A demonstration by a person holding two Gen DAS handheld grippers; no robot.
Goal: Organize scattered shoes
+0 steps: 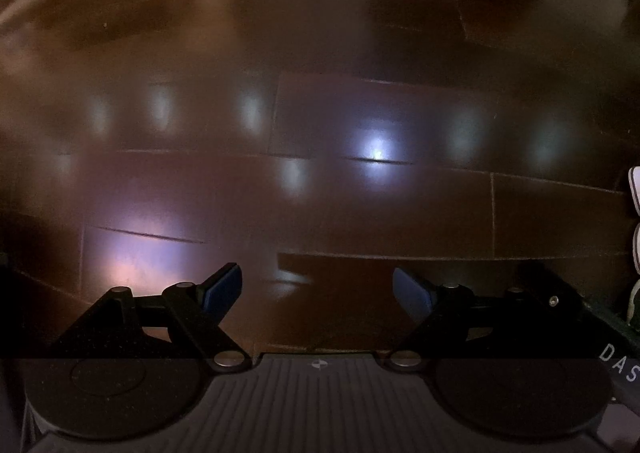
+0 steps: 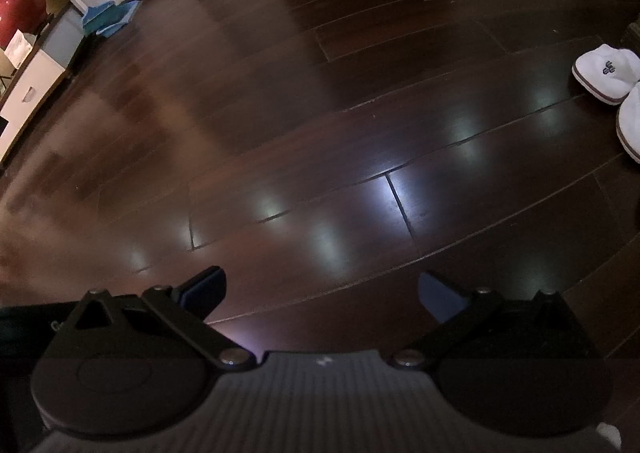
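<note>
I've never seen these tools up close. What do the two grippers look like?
Both look alike: the left gripper and right gripper have black angular linkage arms with silver rivets, blue pads on the fingertips, and a ribbed grey body between two round black discs. White letters "DAS" mark the left one.

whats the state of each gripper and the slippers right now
left gripper: open, empty, over bare floor
right gripper: open, empty, over bare floor
white slippers: on the floor side by side at the right edge, not held
blue cloth: crumpled on the floor by the wall
</note>
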